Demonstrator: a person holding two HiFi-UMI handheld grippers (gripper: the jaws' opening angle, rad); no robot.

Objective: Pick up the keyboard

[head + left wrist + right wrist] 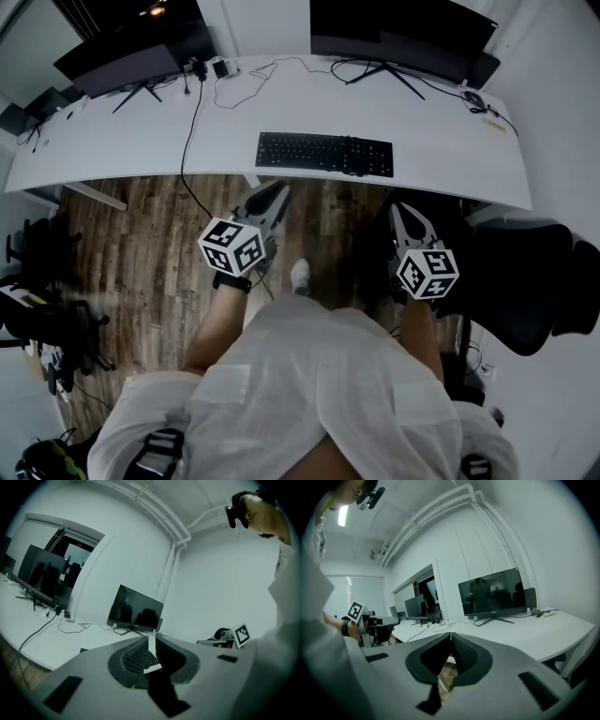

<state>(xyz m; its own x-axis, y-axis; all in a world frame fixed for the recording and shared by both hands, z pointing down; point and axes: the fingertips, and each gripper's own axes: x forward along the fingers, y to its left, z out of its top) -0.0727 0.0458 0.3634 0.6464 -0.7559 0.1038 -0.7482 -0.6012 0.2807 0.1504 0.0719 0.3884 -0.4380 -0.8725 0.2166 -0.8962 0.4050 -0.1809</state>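
A black keyboard [324, 154] lies flat on the white desk [112, 141], near its front edge and between the two monitors. My left gripper [278, 190] is held just short of the desk edge, in front of the keyboard's left end, with its jaws shut and nothing in them. My right gripper [398, 208] hovers a little further back, below the keyboard's right end, also shut and empty. In the left gripper view a strip of the keyboard [151, 659] shows behind the closed fingertips [151, 637]. The right gripper view shows closed jaws [450, 634] facing the desk edge.
Two dark monitors [131, 58] [403, 36] stand at the back of the desk with cables [192, 122] trailing forward. A black office chair [525, 281] sits at the right, close to my right gripper. Wooden floor [141, 244] lies below.
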